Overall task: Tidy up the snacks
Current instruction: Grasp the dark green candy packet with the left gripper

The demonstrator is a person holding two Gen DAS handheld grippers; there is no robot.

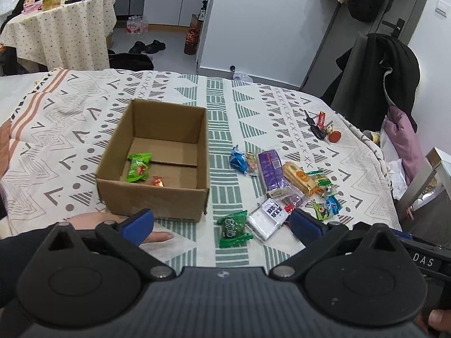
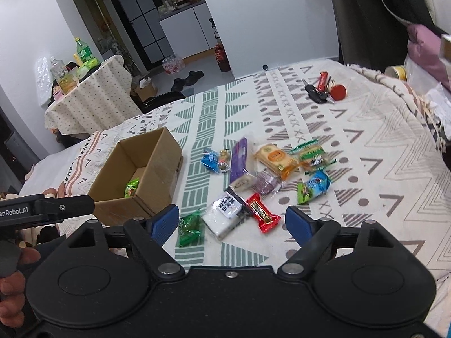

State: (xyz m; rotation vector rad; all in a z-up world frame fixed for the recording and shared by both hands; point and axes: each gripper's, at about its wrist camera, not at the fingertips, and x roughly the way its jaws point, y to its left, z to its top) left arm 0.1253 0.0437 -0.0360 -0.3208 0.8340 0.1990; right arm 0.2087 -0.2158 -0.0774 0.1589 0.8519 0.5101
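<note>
An open cardboard box [image 1: 152,200] [image 2: 166,163] stands on the patterned cloth, holding a light green packet [image 1: 138,167] [image 2: 132,187] and a small red candy [image 1: 158,181]. Loose snacks lie to its right: a dark green packet [image 1: 234,228] [image 2: 190,228], a white packet [image 1: 267,219] [image 2: 225,214], a red packet [image 2: 262,212], a purple pack [image 1: 272,173] [image 2: 239,160], an orange biscuit pack [image 1: 301,178] [image 2: 274,157] and blue packets. My left gripper [image 1: 222,225] hovers open just short of the dark green packet. My right gripper [image 2: 232,224] is open above the white and red packets, holding nothing.
A bunch of keys with a red tag [image 1: 324,129] [image 2: 324,90] lies at the far right of the cloth. A chair draped with a black coat [image 1: 377,76] stands beyond the right edge. A person's hand [image 1: 93,221] rests beside the box's near left corner.
</note>
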